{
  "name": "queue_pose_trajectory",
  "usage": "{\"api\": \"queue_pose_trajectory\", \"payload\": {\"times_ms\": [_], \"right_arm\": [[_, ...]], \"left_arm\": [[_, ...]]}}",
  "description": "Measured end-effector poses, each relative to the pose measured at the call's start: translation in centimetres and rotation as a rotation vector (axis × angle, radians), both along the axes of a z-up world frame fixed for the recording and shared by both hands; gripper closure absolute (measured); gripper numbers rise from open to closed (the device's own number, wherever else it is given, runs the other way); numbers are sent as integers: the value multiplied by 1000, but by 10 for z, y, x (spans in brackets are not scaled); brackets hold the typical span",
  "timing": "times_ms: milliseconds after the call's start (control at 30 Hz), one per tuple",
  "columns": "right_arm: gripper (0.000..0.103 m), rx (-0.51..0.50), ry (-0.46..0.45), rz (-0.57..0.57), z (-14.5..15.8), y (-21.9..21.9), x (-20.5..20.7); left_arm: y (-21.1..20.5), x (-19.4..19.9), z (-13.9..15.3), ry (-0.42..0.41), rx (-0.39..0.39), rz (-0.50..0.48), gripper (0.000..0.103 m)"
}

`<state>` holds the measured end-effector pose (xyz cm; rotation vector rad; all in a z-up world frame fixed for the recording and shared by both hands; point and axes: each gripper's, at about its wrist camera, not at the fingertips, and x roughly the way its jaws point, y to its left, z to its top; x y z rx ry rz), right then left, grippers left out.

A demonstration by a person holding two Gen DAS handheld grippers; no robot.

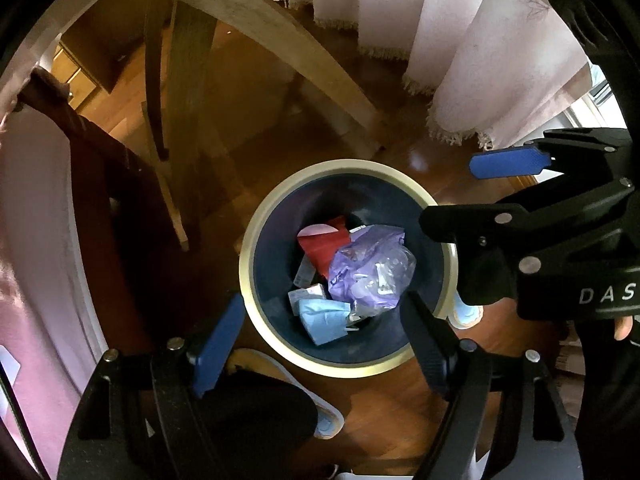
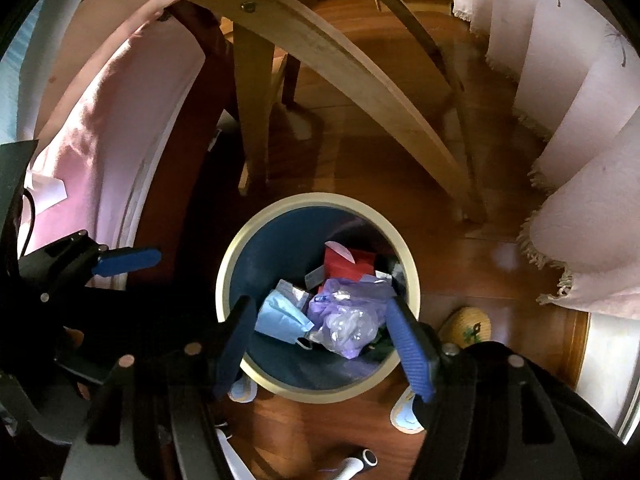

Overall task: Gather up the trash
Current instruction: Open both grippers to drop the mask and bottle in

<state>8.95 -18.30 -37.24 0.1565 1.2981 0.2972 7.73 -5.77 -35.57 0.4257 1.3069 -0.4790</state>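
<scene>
A dark blue bin with a cream rim (image 1: 256, 240) (image 2: 228, 264) stands on the wooden floor below both grippers. Inside lie a crumpled purple plastic bag (image 1: 368, 268) (image 2: 348, 316), a red box (image 1: 320, 244) (image 2: 344, 264), a light blue face mask (image 1: 320, 320) (image 2: 280, 316) and small wrappers. My left gripper (image 1: 320, 344) is open and empty above the bin's near rim; it also shows at the left of the right wrist view (image 2: 124, 276). My right gripper (image 2: 320, 344) is open and empty above the bin; it also shows at the right of the left wrist view (image 1: 464, 192).
A wooden chair's legs and curved rail (image 1: 304, 52) (image 2: 360, 80) stand just behind the bin. A fringed pink cloth (image 1: 480, 60) (image 2: 580, 160) hangs at the right. A bed with pink sheets (image 1: 36, 220) (image 2: 100, 120) is at the left. Slippers (image 1: 328, 420) (image 2: 404, 412) lie near the bin.
</scene>
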Motion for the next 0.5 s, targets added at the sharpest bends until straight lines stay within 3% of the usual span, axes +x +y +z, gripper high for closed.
{"api": "queue_pose_trajectory", "payload": {"times_ms": [500], "right_arm": [[35, -61, -18, 44, 0, 6, -8]], "left_arm": [[3, -2, 7, -31, -14, 6, 25]]}}
